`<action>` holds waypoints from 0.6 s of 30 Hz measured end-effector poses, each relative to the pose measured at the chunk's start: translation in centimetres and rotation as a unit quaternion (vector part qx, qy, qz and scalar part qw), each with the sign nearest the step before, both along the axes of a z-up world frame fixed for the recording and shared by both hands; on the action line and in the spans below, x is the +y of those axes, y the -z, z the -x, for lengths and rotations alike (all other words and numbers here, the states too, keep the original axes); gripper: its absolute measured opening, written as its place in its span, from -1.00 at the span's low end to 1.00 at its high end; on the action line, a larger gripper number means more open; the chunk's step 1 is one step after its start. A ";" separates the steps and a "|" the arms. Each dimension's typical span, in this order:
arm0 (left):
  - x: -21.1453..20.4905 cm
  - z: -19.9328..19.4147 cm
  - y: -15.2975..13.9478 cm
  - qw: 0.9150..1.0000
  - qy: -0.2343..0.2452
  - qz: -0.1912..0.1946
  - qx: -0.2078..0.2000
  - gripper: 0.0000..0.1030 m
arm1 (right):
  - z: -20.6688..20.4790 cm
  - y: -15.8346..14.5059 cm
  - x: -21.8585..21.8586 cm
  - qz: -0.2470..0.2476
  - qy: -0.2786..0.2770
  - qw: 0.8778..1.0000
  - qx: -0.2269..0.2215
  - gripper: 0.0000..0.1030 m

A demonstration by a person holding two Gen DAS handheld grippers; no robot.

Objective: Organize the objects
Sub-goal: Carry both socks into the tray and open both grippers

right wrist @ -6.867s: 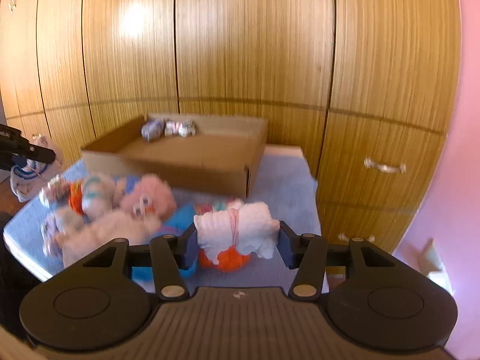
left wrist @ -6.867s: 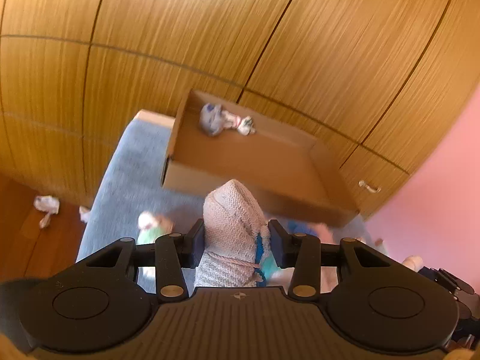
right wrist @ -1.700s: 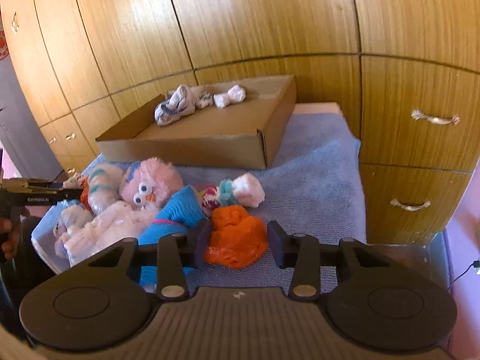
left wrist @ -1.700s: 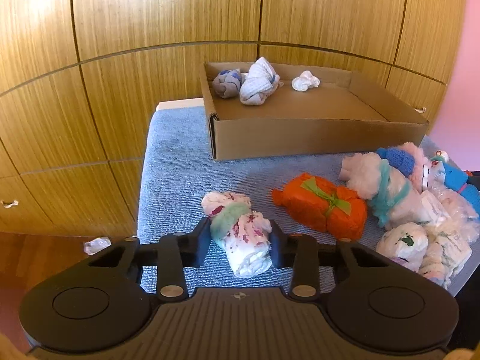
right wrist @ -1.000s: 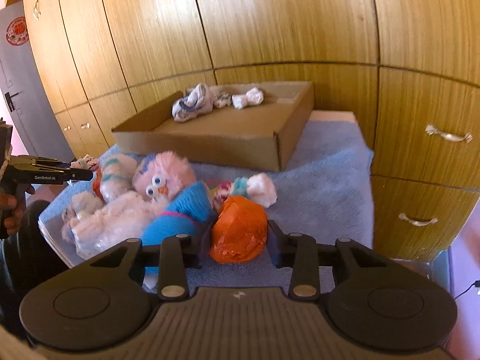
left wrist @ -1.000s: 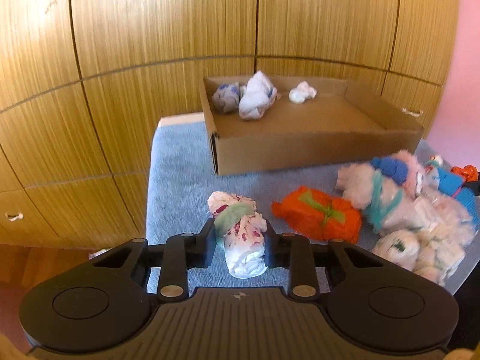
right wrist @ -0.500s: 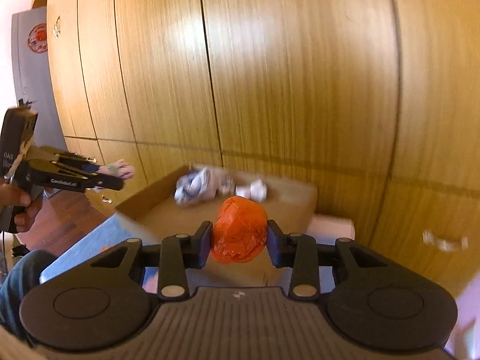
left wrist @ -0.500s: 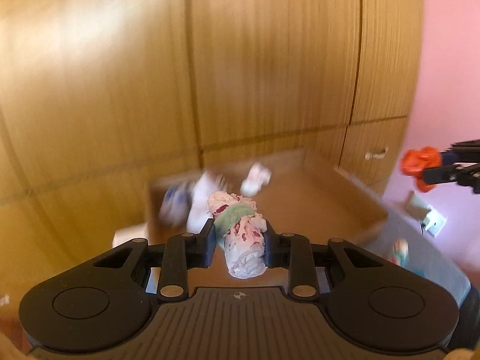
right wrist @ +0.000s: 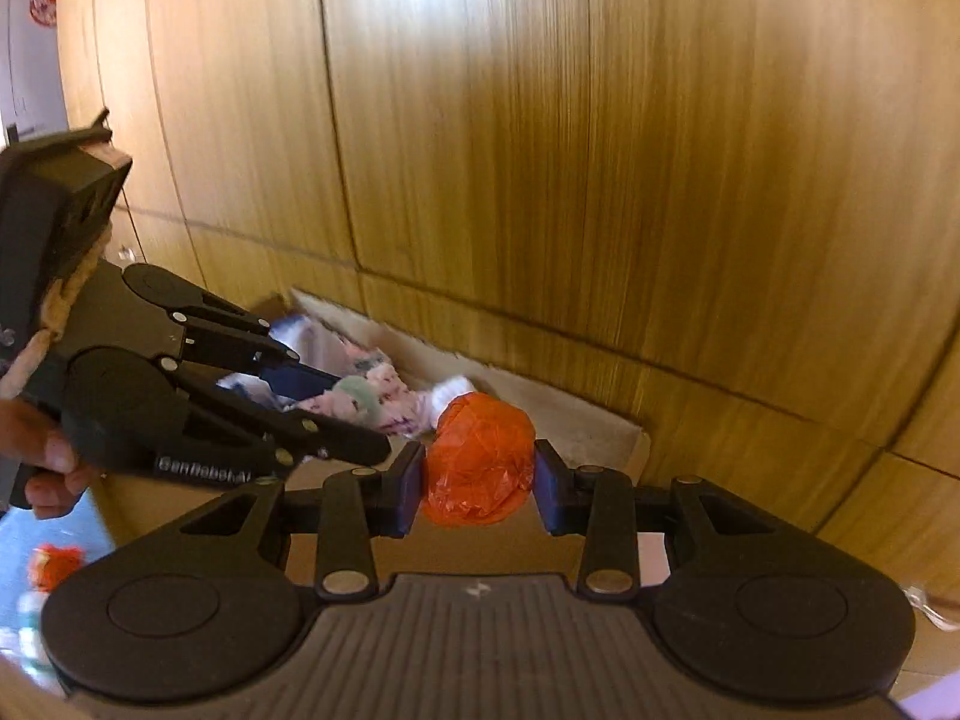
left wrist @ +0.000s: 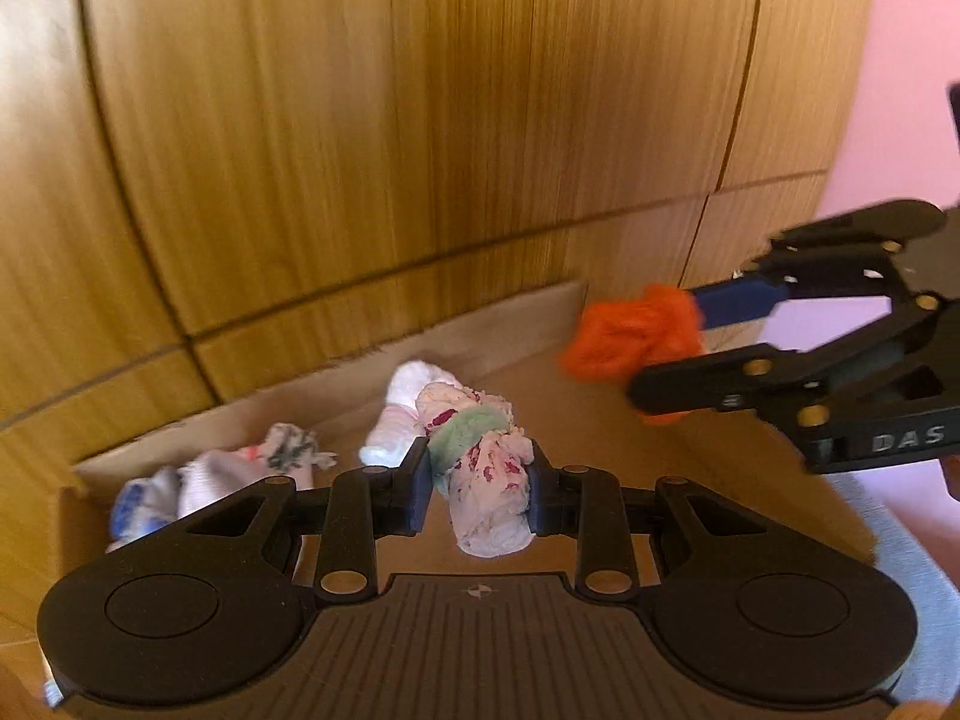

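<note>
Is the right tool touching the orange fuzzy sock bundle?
Touching. The right wrist view shows the right tool with both blue pads pressed against the orange fuzzy sock bundle, no gap.

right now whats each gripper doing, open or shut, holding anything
left gripper: closed on the white sock roll with the green band.
right gripper: closed on the orange bundle.

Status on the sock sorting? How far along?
Partway. Done: a few rolled sock bundles lie in the cardboard box. In hand: left gripper holds a white, red-spotted bundle with a green band; right gripper holds an orange bundle, both over the box. Left: releasing both.
</note>
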State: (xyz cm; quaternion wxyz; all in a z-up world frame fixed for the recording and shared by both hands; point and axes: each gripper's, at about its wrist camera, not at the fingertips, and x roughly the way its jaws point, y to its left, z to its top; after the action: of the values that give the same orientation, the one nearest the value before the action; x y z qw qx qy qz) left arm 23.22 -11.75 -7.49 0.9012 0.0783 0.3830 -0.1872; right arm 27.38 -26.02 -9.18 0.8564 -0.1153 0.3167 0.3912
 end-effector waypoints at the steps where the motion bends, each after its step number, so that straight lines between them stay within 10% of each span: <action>1: -0.2 -0.7 0.4 1.000 0.001 -0.005 0.002 -0.29 | -0.7 0.5 0.4 0.006 -0.002 1.000 0.005 -0.33; 18: 0.8 -3.3 3.2 0.999 -0.032 -0.040 0.013 -0.28 | -4.3 3.6 5.4 0.084 -0.048 0.995 0.011 -0.32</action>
State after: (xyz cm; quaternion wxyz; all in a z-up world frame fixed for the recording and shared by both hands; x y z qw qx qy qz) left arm 26.49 -10.97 -10.67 0.8979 0.0999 0.4039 -0.1439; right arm 31.68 -20.64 -12.82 0.8203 -0.1974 0.3517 0.4055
